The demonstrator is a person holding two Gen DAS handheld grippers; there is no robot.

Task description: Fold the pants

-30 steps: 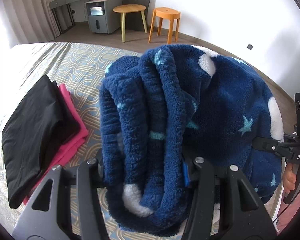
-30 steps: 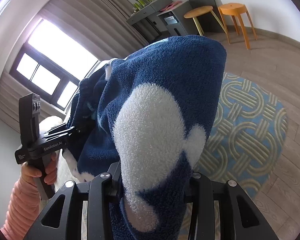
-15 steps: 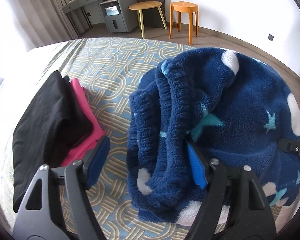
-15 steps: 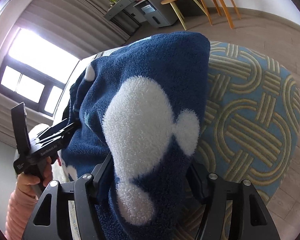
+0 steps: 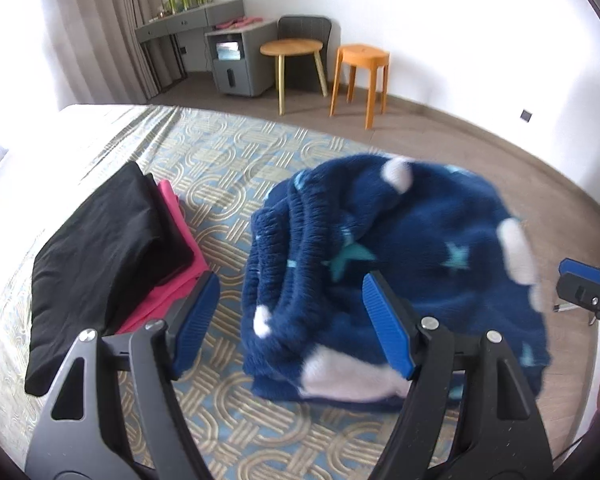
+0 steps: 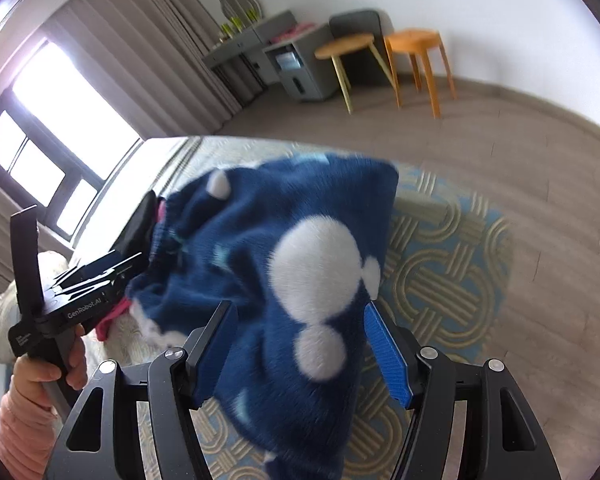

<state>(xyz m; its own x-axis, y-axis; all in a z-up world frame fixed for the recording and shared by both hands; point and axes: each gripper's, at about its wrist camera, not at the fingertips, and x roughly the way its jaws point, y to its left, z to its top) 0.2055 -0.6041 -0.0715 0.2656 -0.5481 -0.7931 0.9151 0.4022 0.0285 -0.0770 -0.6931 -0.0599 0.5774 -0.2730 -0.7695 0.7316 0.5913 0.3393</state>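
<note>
Folded blue pants [image 5: 400, 280] on patterned bed [image 5: 220, 160], left gripper [image 5: 288, 320] and right gripper [image 6: 300, 352] both spread apart, clamping nothing, black clothes [image 5: 100, 256] at nine o'clock

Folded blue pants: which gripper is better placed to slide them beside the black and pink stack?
Probably left: the left gripper is open between the blue pants and the stack.
</note>
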